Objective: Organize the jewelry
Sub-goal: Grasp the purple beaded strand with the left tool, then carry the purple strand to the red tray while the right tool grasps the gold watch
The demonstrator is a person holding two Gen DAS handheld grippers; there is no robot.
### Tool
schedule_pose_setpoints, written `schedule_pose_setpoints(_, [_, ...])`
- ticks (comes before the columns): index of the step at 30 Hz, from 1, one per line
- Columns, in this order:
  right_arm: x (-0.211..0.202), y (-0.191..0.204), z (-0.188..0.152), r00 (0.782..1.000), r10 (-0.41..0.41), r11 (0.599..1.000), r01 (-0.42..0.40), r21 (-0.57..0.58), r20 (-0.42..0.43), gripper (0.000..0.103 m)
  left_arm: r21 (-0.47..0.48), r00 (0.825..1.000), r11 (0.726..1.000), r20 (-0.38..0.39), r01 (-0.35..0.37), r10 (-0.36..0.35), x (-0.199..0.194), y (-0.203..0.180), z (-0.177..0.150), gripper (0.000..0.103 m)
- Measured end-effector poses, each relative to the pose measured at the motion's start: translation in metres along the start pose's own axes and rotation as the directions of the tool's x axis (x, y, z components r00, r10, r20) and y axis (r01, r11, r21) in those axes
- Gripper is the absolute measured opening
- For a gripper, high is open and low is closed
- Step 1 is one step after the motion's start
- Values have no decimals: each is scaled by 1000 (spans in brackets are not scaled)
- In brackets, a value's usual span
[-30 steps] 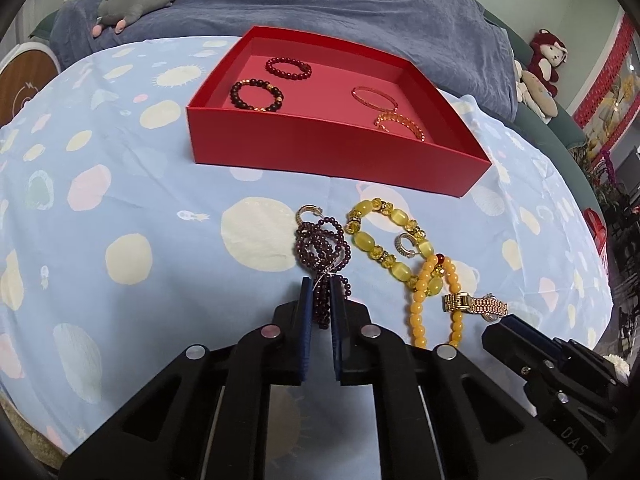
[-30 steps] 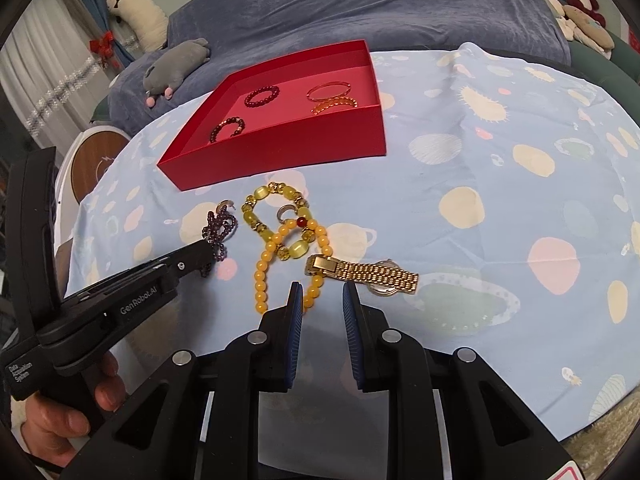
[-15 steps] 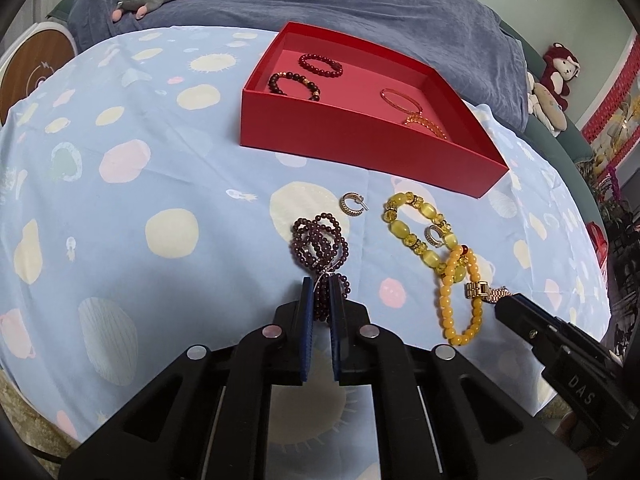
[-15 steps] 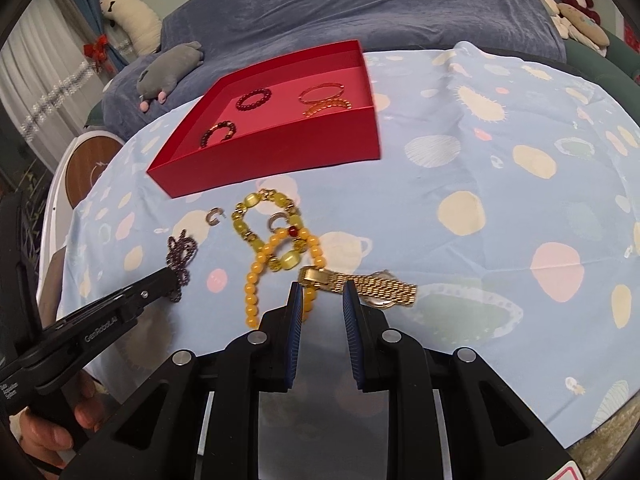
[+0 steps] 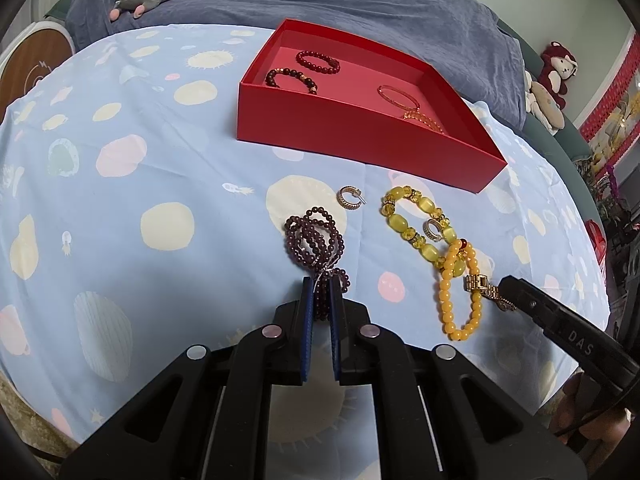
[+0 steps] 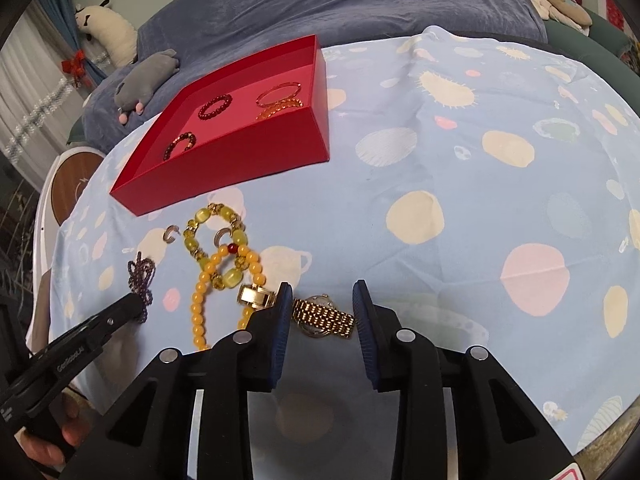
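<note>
Fingers of our left gripper point(image 5: 321, 300) are clenched on the tail of the dark purple beaded bracelet point(image 5: 316, 238), whose bunched loops lie on the spotted blue tabletop point(image 5: 160, 168) just in front. Our right gripper point(image 6: 321, 306) has just been opening its fingers, and they now stand apart on both sides of the gold metal-link wristwatch point(image 6: 320, 314) without pressing on it; the watch lies flat between them. The red open cardboard box point(image 5: 360, 136), already holding four bracelets, is farther back on the cloth, well apart from both pieces. We see some risks. The watch clasp lies against the orange round-bead bracelet point(image 6: 224, 280), which crosses the yellow-green chunky bead bracelet point(image 6: 208, 236), so lifting the watch may drag both along. We hold the purple strand only by its end, so it may slip or swing when raised, and it could catch the small silver hoop earring point(image 5: 350, 198) near it.
</note>
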State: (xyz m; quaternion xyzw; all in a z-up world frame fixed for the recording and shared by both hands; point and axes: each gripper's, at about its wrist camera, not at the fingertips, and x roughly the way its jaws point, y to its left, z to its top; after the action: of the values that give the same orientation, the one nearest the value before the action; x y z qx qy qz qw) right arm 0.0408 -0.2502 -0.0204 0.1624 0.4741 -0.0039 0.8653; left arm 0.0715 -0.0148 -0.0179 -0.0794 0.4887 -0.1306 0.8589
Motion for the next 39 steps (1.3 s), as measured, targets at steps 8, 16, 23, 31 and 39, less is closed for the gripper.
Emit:
schedule_pose_setpoints(8, [-8, 16, -20, 999, 9, 998, -11, -54, -42, 33, -7, 1000, 1000, -1, 5, -5, 1, 0, -2, 8])
schedule_pose_setpoints(16, [-11, 29, -31, 997, -58, 988, 52, -147, -41, 32, -11, 1000, 1000, 0, 12, -12, 0, 1, -3, 8])
schedule_pose_setpoints(23, [-12, 27, -31, 995, -90, 984, 84, -159, -30, 18, -15, 1000, 1000, -1, 17, -17, -1, 1, -5, 8])
schedule_pose_setpoints(31, [-25, 17, -25, 999, -42, 995, 42, -95, 4, 11, -15, 1000, 1000, -3, 19, -19, -1, 1, -5, 8])
schedule_pose_setpoints(39, [-44, 14, -19, 998, 4, 999, -1, -45, 61, 11, -8, 999, 999, -4, 45, -45, -9, -7, -9, 7])
